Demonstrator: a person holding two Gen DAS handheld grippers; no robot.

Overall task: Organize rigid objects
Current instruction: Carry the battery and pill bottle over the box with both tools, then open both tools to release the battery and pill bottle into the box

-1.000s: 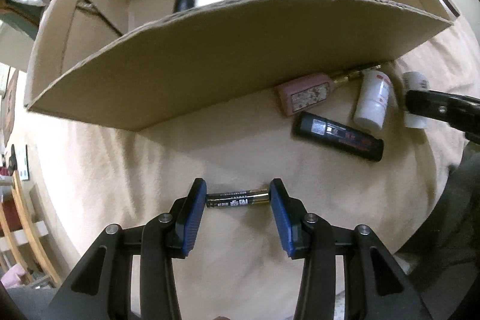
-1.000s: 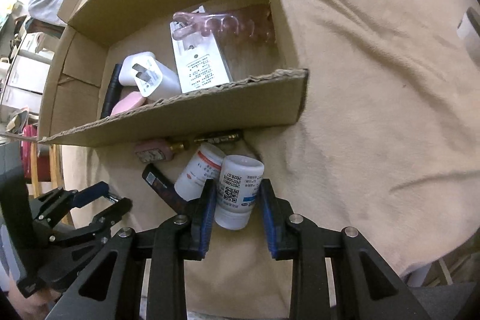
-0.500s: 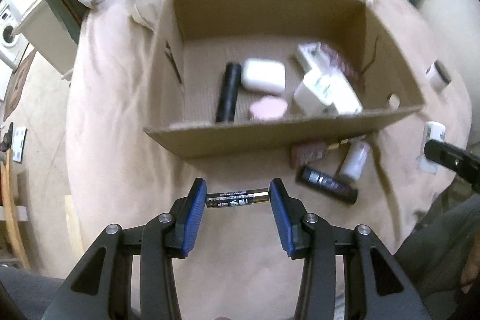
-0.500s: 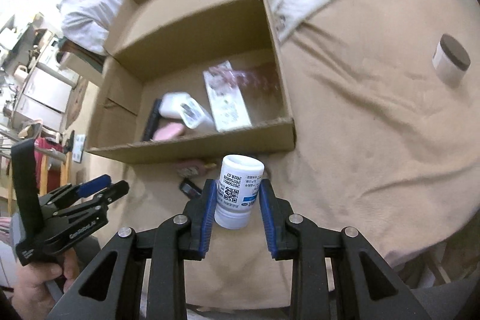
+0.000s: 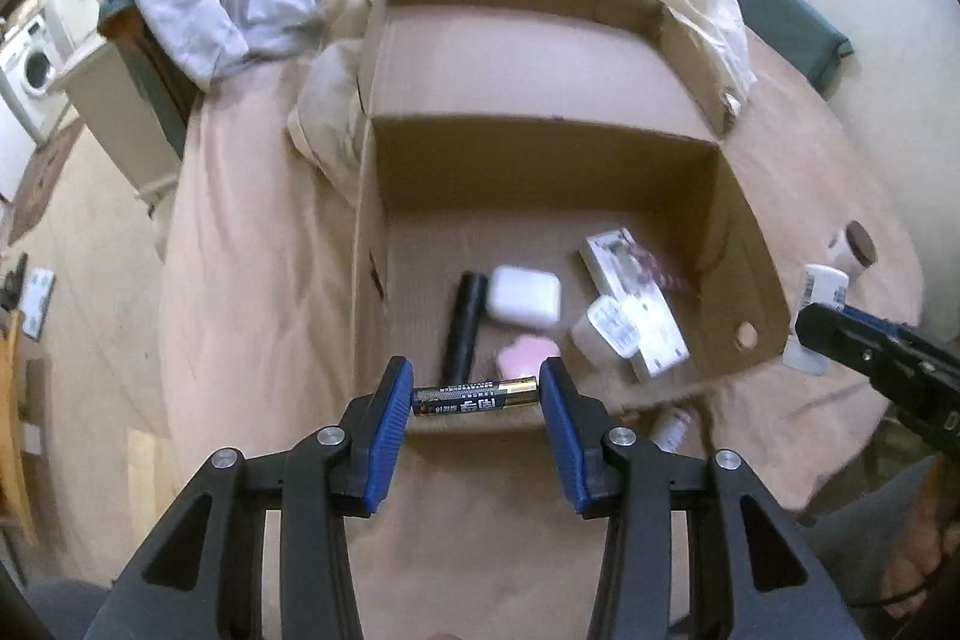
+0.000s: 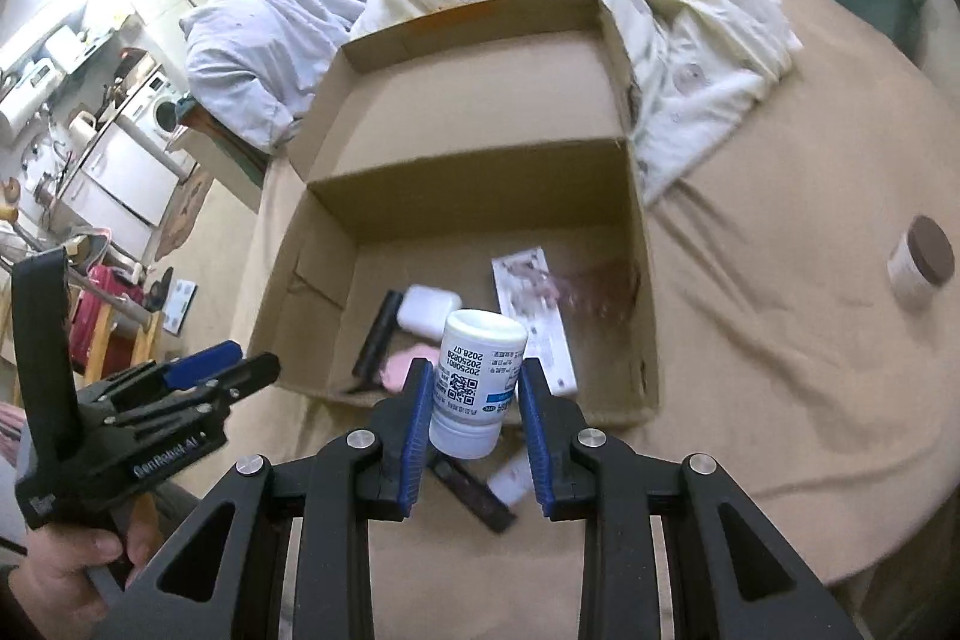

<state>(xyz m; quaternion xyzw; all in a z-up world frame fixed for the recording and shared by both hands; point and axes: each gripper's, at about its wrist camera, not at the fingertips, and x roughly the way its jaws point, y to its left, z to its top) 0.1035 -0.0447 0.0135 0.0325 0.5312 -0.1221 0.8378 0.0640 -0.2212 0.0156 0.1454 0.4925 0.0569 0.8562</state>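
Both tilted steeply down above the cardboard box [image 5: 744,244]: left gripper [image 5: 477,397] pinching a battery [image 5: 474,397], right gripper [image 6: 474,394] clamping a white bottle [image 6: 474,382].

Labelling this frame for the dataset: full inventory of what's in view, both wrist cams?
battery: 1, black and gold, clamped end to end in left gripper
white bottle: 1, white, clamped in right gripper
cardboard box: 1, brown, open, on the bed
black tube: 1, in box
white case: 1, in box
pink item: 1, in box
white charger: 1, in box
carded pack: 1, white and pink, in box
jar: 1, white, brown lid, on blanket right of box
dark flat item: 1, on blanket before box
small white bottle: 1, beside it
blanket: 1, tan
duvets: white, behind box
left gripper: shut on battery
right gripper: shut on bottle
hand: 1, holding left gripper
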